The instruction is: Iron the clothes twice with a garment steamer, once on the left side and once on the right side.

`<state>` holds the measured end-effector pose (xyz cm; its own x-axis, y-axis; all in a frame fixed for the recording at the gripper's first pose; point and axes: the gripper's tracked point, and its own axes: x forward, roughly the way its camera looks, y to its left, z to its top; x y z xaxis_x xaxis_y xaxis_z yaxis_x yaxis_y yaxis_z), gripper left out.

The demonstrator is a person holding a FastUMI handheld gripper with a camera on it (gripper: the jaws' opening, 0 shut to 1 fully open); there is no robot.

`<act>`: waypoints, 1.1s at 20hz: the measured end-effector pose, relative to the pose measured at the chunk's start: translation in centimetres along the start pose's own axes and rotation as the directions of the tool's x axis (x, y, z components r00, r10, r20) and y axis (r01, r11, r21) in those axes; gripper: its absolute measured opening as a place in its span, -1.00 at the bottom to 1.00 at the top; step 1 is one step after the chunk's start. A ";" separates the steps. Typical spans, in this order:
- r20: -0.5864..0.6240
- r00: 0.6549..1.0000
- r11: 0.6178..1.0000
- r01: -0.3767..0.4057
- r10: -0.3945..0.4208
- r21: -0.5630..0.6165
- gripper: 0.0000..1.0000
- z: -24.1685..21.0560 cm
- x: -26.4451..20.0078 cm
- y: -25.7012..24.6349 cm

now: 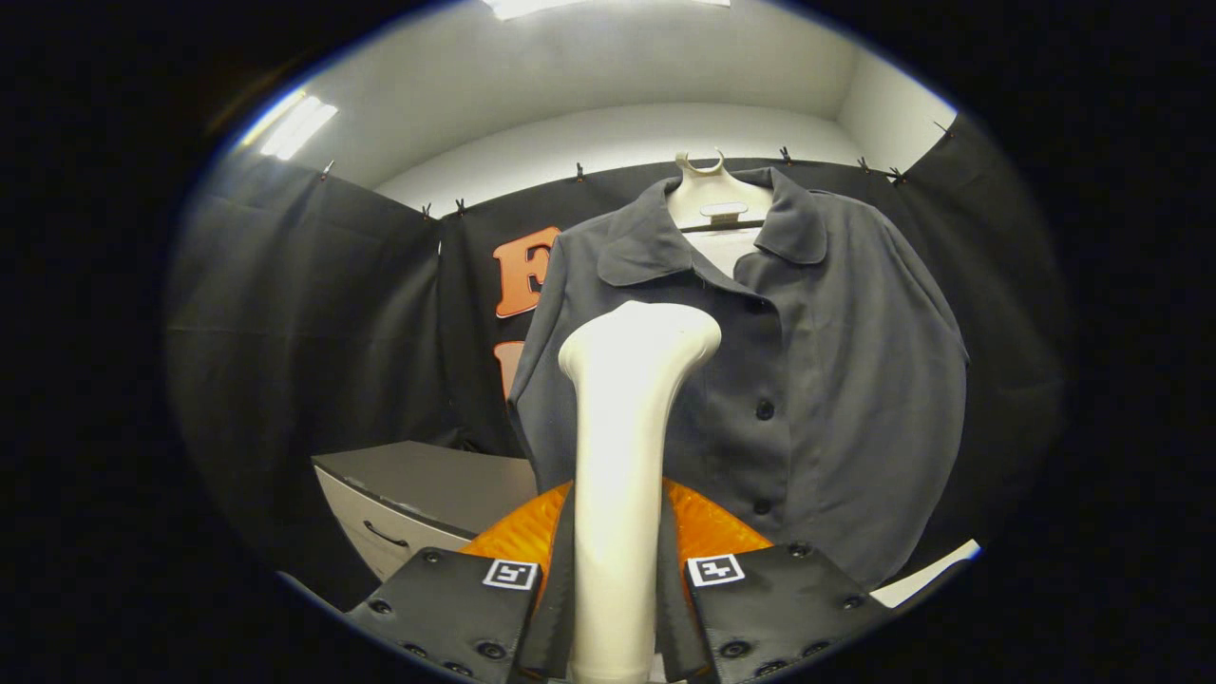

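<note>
A: Where is the garment steamer?

B: The white garment steamer (622, 475) stands upright between the fingers of the gripper (615, 613), its handle rising from them and its head tipped forward toward the shirt. Both fingers press on the handle from either side, so it is clamped.

A: And the shirt?

B: The dark grey button-front shirt (807, 380) hangs just beyond the steamer head, on a white hanger (714, 195) whose hook shows above the collar. The collar is spread open and the front is buttoned. The steamer head sits in front of the shirt's chest, to the left of the button row; whether it touches the cloth I cannot tell.

A: How is the gripper posed?

B: It points forward and somewhat upward at the shirt, level side to side. An orange part of the rig (708, 527) shows behind the steamer handle.

A: Anything else near the shirt?

B: A grey cabinet (418, 494) with a drawer handle stands low to the shirt's left, against the black cloth wall (313, 313).
</note>
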<state>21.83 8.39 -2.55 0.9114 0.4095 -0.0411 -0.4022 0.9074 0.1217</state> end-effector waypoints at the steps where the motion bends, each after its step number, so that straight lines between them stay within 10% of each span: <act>1: 0.005 1.000 1.000 0.001 -0.001 0.001 -0.13 0.3 0.6 0.0; 22: -0.099 0.994 0.999 0.046 -0.044 0.026 -0.13 -5.9 -0.5 0.0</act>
<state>20.87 8.70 -8.38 0.9149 0.3768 -0.1445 -0.3570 0.9227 0.1455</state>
